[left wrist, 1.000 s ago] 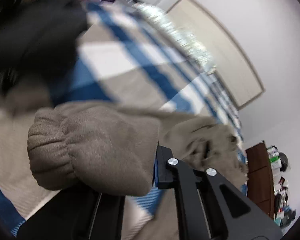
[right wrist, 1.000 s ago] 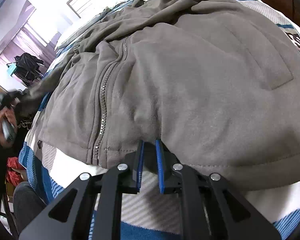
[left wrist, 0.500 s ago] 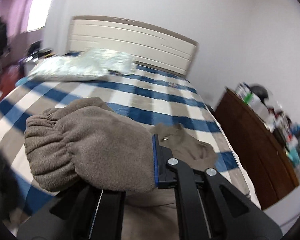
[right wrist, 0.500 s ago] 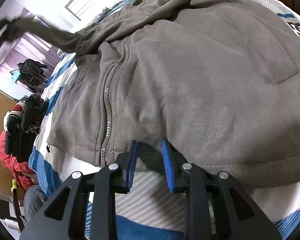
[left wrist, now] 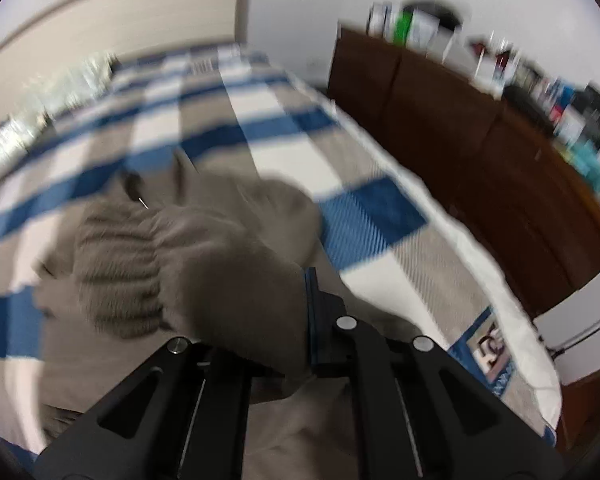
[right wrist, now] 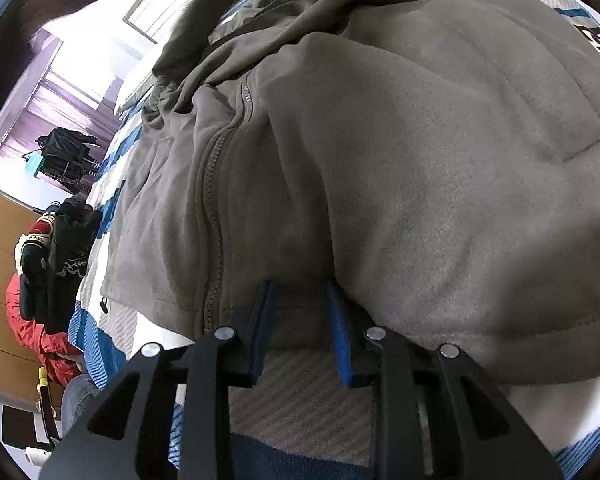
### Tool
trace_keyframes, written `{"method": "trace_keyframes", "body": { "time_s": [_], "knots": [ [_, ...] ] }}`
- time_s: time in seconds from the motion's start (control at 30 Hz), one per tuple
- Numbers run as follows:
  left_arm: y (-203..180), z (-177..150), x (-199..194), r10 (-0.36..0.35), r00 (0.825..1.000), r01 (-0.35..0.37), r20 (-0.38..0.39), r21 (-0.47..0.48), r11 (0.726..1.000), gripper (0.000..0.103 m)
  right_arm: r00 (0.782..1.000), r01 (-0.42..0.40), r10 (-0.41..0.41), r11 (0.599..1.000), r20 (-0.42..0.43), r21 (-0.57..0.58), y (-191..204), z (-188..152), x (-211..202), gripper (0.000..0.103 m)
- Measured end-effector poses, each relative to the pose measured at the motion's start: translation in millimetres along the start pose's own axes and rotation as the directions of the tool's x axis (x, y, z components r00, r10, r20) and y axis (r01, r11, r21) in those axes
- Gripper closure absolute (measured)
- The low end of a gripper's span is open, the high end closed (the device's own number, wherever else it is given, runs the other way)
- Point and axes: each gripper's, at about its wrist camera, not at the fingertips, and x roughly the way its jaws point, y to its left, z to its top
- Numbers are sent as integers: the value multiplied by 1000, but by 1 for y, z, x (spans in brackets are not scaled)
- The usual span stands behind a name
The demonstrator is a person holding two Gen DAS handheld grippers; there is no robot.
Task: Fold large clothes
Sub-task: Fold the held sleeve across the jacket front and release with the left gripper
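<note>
A grey-brown fleece zip jacket (right wrist: pixel 420 180) lies spread on the blue, white and beige checked bedspread (right wrist: pixel 292 392), with its zipper (right wrist: pixel 212 208) running up the left. My right gripper (right wrist: pixel 300 308) sits at the jacket's bottom hem. Its blue pads stand apart, the hem lies loose between them, and neither pad presses on it. My left gripper (left wrist: pixel 260 312) is shut on the jacket's sleeve (left wrist: pixel 228 280). The ribbed cuff (left wrist: pixel 120 272) bulges out to the left and hides the left finger. The left wrist view is motion-blurred.
A dark wooden dresser (left wrist: pixel 480 168) with bottles on top stands along the bed's right side. A pale headboard (left wrist: pixel 120 24) is at the far end. Red and black clothes (right wrist: pixel 48 280) are piled left of the bed. Behind them is a rack with a black bag (right wrist: pixel 64 152).
My left gripper has swept fast across the bed with the sleeve, and its view has swung from headboard to dresser. The right gripper's jaws have widened at the hem without shifting.
</note>
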Motion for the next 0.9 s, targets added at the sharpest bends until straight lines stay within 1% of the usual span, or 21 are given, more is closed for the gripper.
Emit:
{"method": "trace_keyframes", "body": {
  "time_s": [0.07, 0.13, 0.17, 0.23, 0.27, 0.33, 0.37, 0.4, 0.47, 0.53, 0.63, 0.7, 0.77, 0.83, 0.87, 0.9],
  "knots": [
    [-15, -15, 43, 42, 997, -41, -70, 6, 999, 97, 1000, -9, 9, 1000, -2, 4, -1, 0, -1, 74],
    [-25, -25, 69, 90, 990, -85, -111, 48, 995, 97, 1000, -20, 20, 1000, -6, 8, -2, 0, -1, 74],
    [-32, -31, 87, 112, 982, -101, -151, 76, 992, 97, 1000, -23, 23, 1000, -8, 9, -2, 0, -2, 74],
    [-34, -41, 109, 141, 962, -120, -233, 103, 987, 97, 999, -36, 36, 999, -15, 17, -3, 2, -1, 73],
    [-35, -45, 116, 162, 954, -134, -254, 124, 983, 97, 999, -43, 43, 999, -18, 24, -4, 2, -1, 73],
    [-35, -44, 117, 177, 950, -144, -259, 141, 979, 96, 998, -52, 53, 998, -23, 31, -6, 3, -1, 73],
    [-34, -43, 115, 178, 949, -147, -260, 137, 980, 88, 998, -53, 54, 998, -25, 32, -6, 4, -1, 73],
    [-34, -43, 112, 174, 949, -143, -261, 134, 981, 82, 998, -53, 53, 998, -26, 30, -5, 4, -1, 73],
    [-37, -43, 97, 161, 951, -127, -263, 141, 982, 45, 998, -54, 55, 998, -26, 25, -5, 4, 0, 73],
    [-44, -42, 86, 170, 954, -132, -248, 161, 978, 35, 998, -65, 65, 998, -26, 28, -7, 4, 0, 73],
    [-48, -45, 56, 143, 960, -104, -242, 166, 981, 34, 997, -78, 79, 996, -26, 34, -9, 4, 0, 73],
    [-47, -54, 30, 111, 967, -75, -229, 158, 985, 33, 996, -81, 82, 996, -24, 38, -10, 5, -1, 73],
    [-46, -70, 3, 83, 976, -52, -201, 152, 987, 25, 996, -81, 82, 996, -22, 39, -10, 5, -1, 73],
    [-40, -98, -29, 53, 982, -28, -179, 140, 990, 25, 997, -77, 77, 996, -16, 39, -8, 4, -1, 73],
    [-37, -110, -39, 44, 983, -20, -180, 130, 991, 25, 997, -73, 74, 997, -14, 39, -8, 3, -1, 73],
    [-30, -130, -54, 34, 983, -14, -180, 111, 994, 25, 998, -66, 66, 997, -10, 36, -6, 3, -1, 73]
  ]
}}
